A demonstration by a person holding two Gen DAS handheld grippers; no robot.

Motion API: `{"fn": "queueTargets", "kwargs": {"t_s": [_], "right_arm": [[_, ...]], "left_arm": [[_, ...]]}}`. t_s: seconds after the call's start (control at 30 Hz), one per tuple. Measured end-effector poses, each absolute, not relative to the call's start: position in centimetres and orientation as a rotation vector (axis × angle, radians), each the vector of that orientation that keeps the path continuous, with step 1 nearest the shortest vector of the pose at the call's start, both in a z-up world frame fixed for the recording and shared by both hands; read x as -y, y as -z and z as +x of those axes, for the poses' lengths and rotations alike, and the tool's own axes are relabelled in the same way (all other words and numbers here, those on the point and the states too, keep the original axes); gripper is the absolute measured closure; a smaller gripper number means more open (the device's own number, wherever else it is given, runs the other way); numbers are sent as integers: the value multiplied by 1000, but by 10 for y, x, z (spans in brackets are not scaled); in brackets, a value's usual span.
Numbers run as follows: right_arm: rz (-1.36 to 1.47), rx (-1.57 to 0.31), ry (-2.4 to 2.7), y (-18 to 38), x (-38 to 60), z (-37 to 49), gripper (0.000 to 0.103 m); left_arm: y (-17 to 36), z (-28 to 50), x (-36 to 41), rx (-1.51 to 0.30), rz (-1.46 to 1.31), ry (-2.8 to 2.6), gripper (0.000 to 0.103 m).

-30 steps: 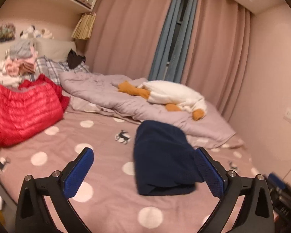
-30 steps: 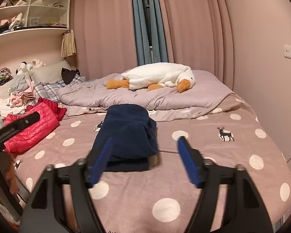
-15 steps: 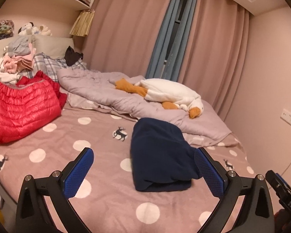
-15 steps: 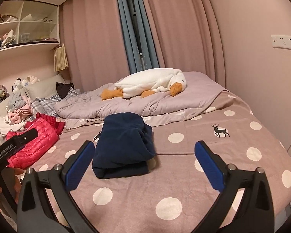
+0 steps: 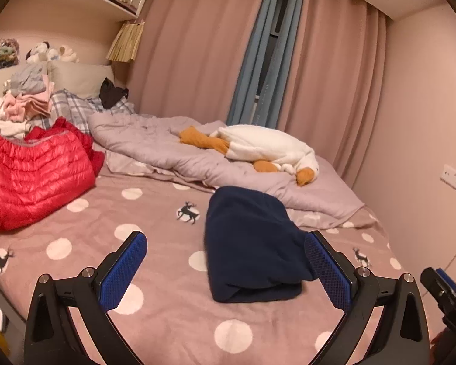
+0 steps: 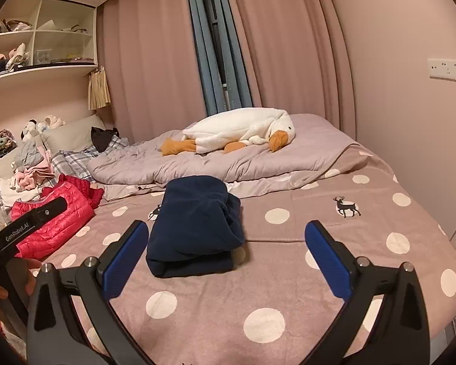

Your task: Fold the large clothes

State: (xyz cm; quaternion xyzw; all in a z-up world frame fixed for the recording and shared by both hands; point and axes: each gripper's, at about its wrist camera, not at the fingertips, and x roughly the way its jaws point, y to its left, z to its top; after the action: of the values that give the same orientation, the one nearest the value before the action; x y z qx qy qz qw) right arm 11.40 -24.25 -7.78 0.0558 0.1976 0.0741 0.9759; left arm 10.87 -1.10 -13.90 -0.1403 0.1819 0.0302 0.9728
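Note:
A dark navy garment (image 5: pixel 252 246) (image 6: pixel 194 225) lies folded into a thick rectangle on the pink polka-dot bedspread (image 5: pixel 155 213) (image 6: pixel 304 261). My left gripper (image 5: pixel 225 267) hovers open near the bed's front edge, nothing between its blue pads; the garment sits just ahead, toward its right finger. My right gripper (image 6: pixel 225 258) is open wide and empty too, with the garment ahead by its left finger. A red puffer jacket (image 5: pixel 30 176) (image 6: pixel 54 222) lies unfolded at the left of the bed.
A crumpled lilac duvet (image 5: pixel 173 155) with a white goose plush (image 5: pixel 264 146) fills the back of the bed. Pillows and a pile of loose clothes (image 5: pixel 24 100) sit at the head. Curtains, a wall with sockets (image 6: pixel 447 70) and shelves (image 6: pixel 39 48) surround the bed.
The right gripper's jaws have spread from partly open to fully wide. Both views have shifted slightly back from the folded navy garment, which lies untouched.

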Motion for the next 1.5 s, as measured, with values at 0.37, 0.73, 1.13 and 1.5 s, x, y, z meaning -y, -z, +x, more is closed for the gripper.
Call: {"fn": "queueTargets", "kwargs": {"t_s": [0.37,0.73,1.13,1.5], "right_arm": [[138,-367,-88,73,256,106,0],[167,-364,-65,73,264,105,0],[149,-369,-64,73,261,106,0],[157,-381,-35,73,270,110,0]], "left_arm": [[130,96,7,-287,-332,14,1],[130,99,22,-301,-276,76,1],[130,98,22,-296,-266,87,1],[132,106,26,-343,-265,74,1]]}}
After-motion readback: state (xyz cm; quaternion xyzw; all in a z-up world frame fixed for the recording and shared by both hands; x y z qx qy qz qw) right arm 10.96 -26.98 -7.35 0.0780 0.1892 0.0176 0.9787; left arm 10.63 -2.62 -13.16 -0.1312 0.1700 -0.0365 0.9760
